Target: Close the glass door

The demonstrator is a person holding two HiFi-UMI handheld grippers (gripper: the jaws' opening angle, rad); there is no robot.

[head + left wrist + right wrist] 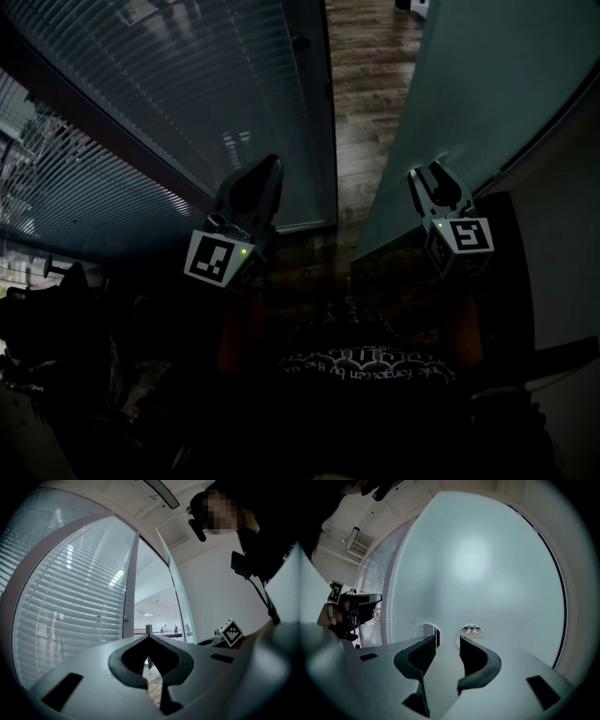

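Observation:
The frosted glass door [469, 84] stands ajar on the right, and its pale face fills the right gripper view [478, 559]. My right gripper [427, 173] is open with nothing between its jaws. Its fingertips [433, 637] sit at or just off the door's face [447, 637]. My left gripper [270, 167] is shut and empty, held in front of the gap beside the door. In the left gripper view its closed tips [149, 638] point through the opening, with the door's edge [174, 588] to their right.
A glass wall with horizontal blinds [187, 94] runs along the left and ends at a dark frame post [314, 112]. Wooden floor [366, 84] shows through the gap. A white wall [215, 588] stands to the right of the door. Distant people [164, 629] stand beyond the opening.

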